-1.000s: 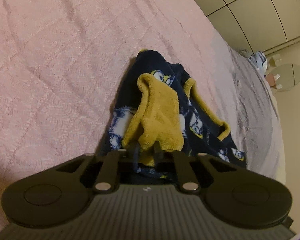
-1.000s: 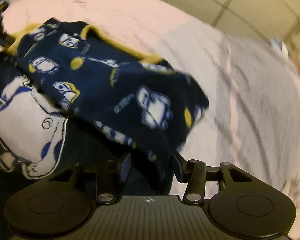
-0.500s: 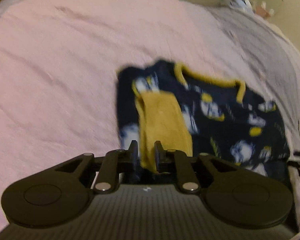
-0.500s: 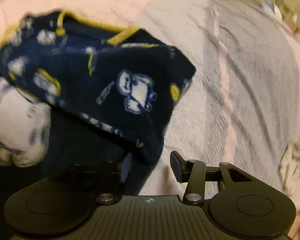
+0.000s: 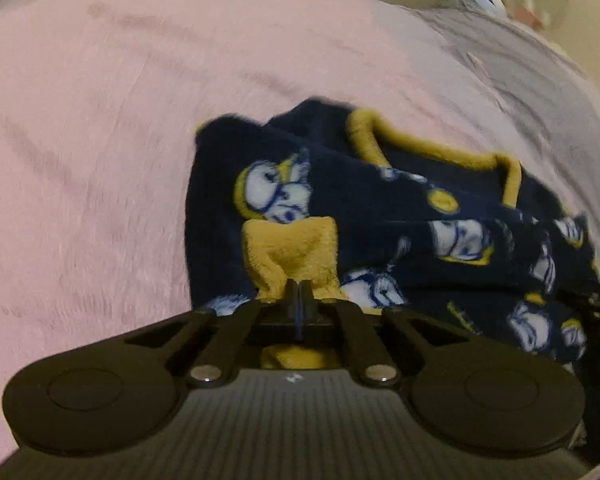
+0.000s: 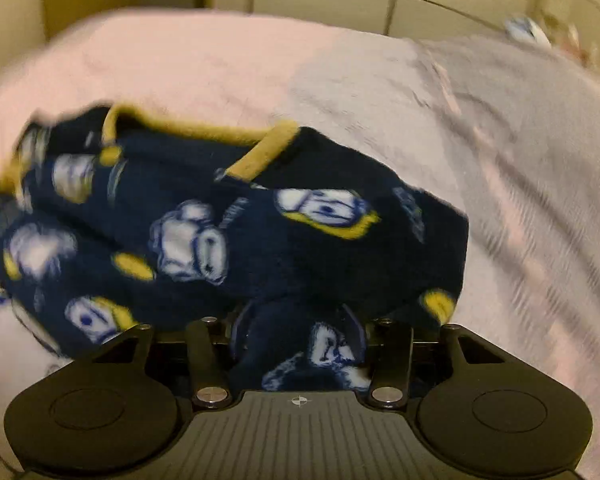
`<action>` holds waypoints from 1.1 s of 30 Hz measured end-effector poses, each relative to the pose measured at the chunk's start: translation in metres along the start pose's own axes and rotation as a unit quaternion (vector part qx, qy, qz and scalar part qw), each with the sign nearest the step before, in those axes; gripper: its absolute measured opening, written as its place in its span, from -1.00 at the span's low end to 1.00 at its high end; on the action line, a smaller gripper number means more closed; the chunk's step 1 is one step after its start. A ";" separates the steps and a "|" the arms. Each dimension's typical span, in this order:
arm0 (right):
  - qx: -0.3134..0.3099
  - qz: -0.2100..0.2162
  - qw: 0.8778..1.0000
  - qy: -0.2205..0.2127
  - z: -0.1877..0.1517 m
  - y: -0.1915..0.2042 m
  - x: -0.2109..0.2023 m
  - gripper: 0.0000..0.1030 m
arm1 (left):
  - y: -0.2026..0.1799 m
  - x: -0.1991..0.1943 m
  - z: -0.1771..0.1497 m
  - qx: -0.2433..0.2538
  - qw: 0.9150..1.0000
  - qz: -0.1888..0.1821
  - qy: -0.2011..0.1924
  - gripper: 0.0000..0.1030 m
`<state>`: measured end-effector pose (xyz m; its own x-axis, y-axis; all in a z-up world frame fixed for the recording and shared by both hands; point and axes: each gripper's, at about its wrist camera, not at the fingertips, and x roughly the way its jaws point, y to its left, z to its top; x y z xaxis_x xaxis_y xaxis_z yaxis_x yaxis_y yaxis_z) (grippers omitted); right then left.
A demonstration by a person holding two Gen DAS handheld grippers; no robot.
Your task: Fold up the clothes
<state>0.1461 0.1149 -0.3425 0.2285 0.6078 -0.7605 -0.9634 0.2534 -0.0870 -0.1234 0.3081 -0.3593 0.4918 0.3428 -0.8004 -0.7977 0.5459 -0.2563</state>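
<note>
Pink quilted bedcover (image 5: 100,160) carries the navy fleece garment (image 5: 440,216) with white cartoon print and mustard trim, lying near where pink meets the grey blanket (image 6: 520,140). Its mustard cuff (image 5: 290,248) is turned over the body. The left gripper (image 5: 299,292) is clenched, the cuff just at its tips; whether it pinches fabric I cannot tell. The right gripper (image 6: 298,336) is opening, fleece loose between its jaws. One fold looks just laid; next calls for a fresh grip on an edge.
</note>
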 end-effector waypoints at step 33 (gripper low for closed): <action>0.231 -0.017 0.970 0.069 0.025 0.059 -0.246 -0.08 | -0.082 -0.240 -0.005 0.060 0.994 0.033 0.089 -0.46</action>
<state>0.0362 -0.0004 -0.1440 0.2075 0.4941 -0.8443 -0.7825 0.6018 0.1598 -0.1778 0.1776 -0.1485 0.3622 0.2453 -0.8993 -0.7737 0.6171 -0.1433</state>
